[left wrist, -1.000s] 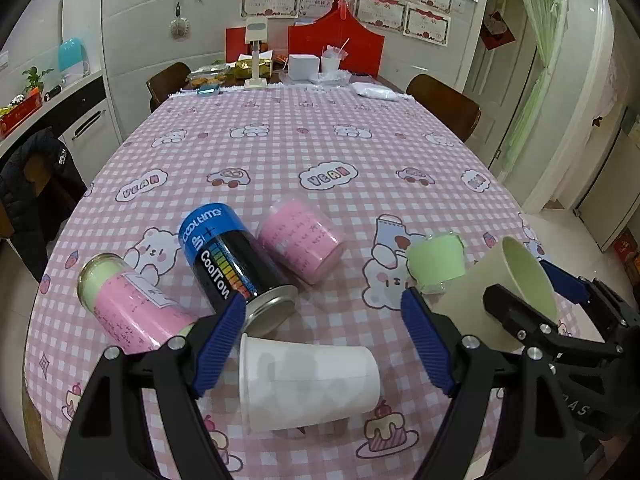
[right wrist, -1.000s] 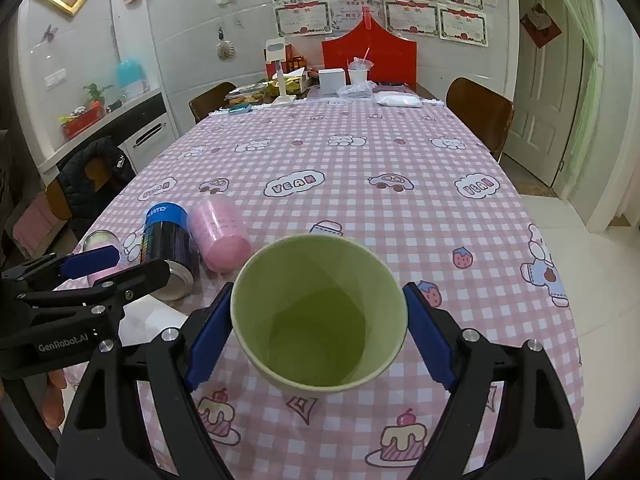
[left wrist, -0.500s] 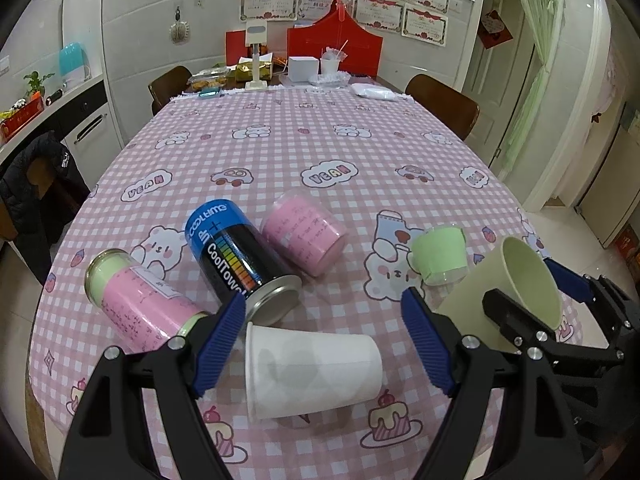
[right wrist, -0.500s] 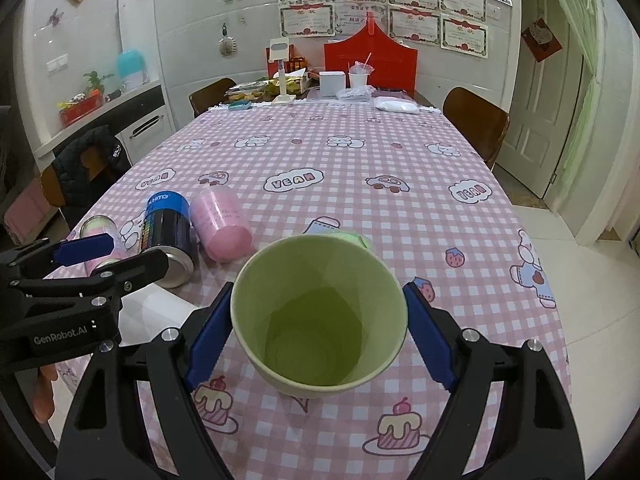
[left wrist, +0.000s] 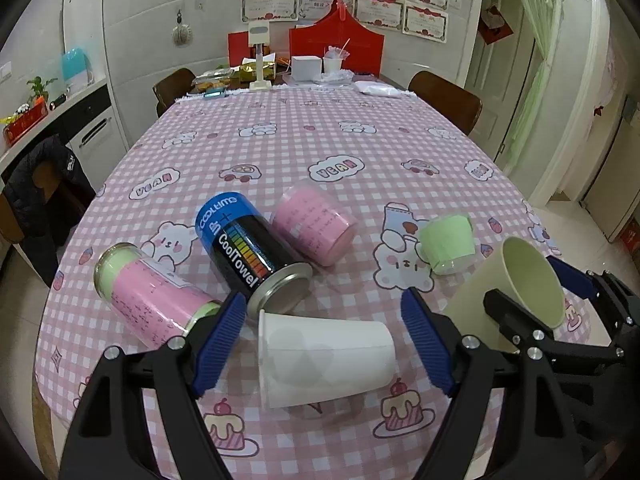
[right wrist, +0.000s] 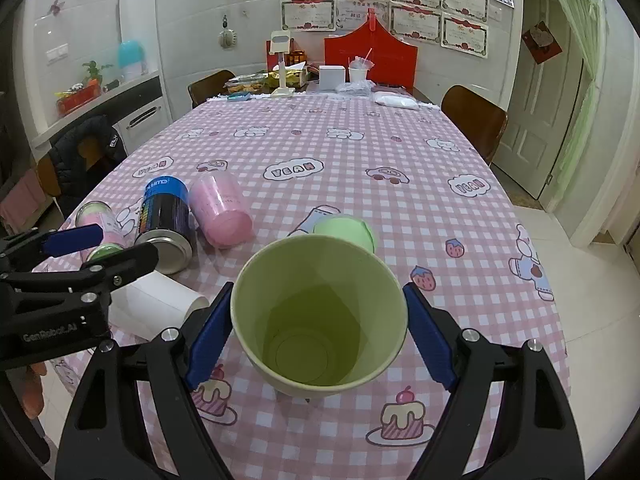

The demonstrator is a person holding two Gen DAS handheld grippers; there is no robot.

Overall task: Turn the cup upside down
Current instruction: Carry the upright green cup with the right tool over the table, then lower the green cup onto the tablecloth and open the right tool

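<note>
My right gripper (right wrist: pixel 318 330) is shut on a pale green cup (right wrist: pixel 320 312), its mouth facing the camera, held above the table's near edge. The same cup (left wrist: pixel 516 288) shows at the right of the left wrist view, tilted, with the right gripper (left wrist: pixel 532 300) around it. My left gripper (left wrist: pixel 322 334) is open, its fingers on either side of a white paper cup (left wrist: pixel 324 356) that lies on its side; it does not grip it. The white cup also shows in the right wrist view (right wrist: pixel 156 306).
On the pink checked tablecloth (left wrist: pixel 320 140) lie a blue-black can (left wrist: pixel 252 252), a pink cup (left wrist: pixel 312 228), a pink-and-green can (left wrist: pixel 148 296) and a small green cup (left wrist: pixel 448 244). Boxes and clutter stand at the far end (left wrist: pixel 304 68). Chairs flank the table.
Both grippers have drawn back and risen a little, so the objects look smaller. The right gripper still holds the green cup, now tipped with its mouth more upward.
</note>
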